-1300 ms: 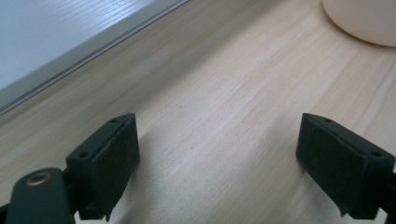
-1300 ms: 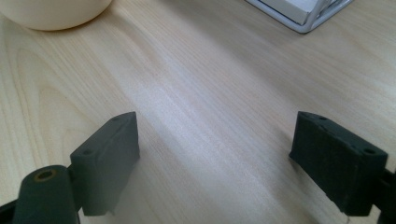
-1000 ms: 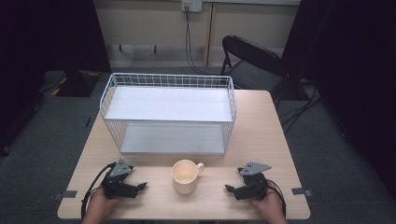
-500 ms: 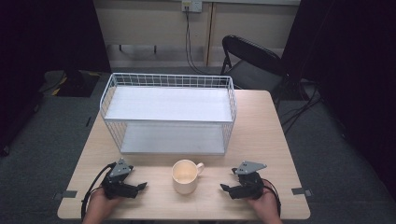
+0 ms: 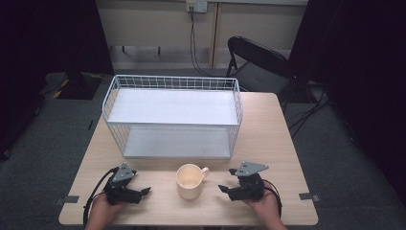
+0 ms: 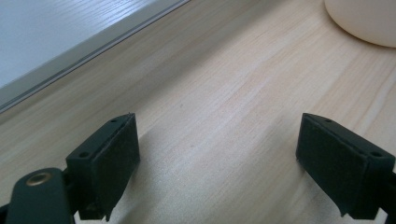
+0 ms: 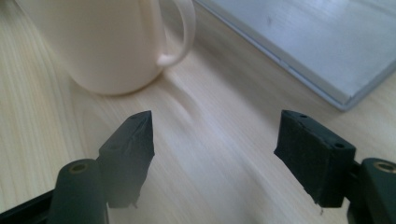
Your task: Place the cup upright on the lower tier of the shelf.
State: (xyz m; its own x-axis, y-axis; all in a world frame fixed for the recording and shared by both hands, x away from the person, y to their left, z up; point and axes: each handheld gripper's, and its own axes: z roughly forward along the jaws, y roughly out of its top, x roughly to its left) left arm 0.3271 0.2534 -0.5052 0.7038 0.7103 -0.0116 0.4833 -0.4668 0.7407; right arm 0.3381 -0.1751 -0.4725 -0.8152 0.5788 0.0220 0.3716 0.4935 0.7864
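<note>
No brand, label or writing can be read on anything here.

The right tongs (image 5: 226,189) stand released, jaws apart with nothing but bare desk (image 5: 273,139) between them; they have just been closing a little, and grasp nothing. In the right gripper view the cream mug (image 7: 100,42) stands just ahead of them and toward their left jaw, its handle (image 7: 180,32) turned toward the gap, mug and pads apart. The hand (image 5: 261,203) behind them lies low over the near edge of the desk, the tongs pointing across it toward the mug (image 5: 190,181).

The left tongs (image 5: 143,191) are released as well, jaws wide, with only wood grain between the pads (image 6: 114,154). They point at the mug from the other side; in the left gripper view its rounded base sits ahead and off toward their right jaw, not touching. The left hand (image 5: 103,208) rests at the desk's near edge.

So the mug stands upright between the two tongs, near each, held by neither. Beyond both tongs stands a white wire rack (image 5: 174,86) with two flat shelves.
</note>
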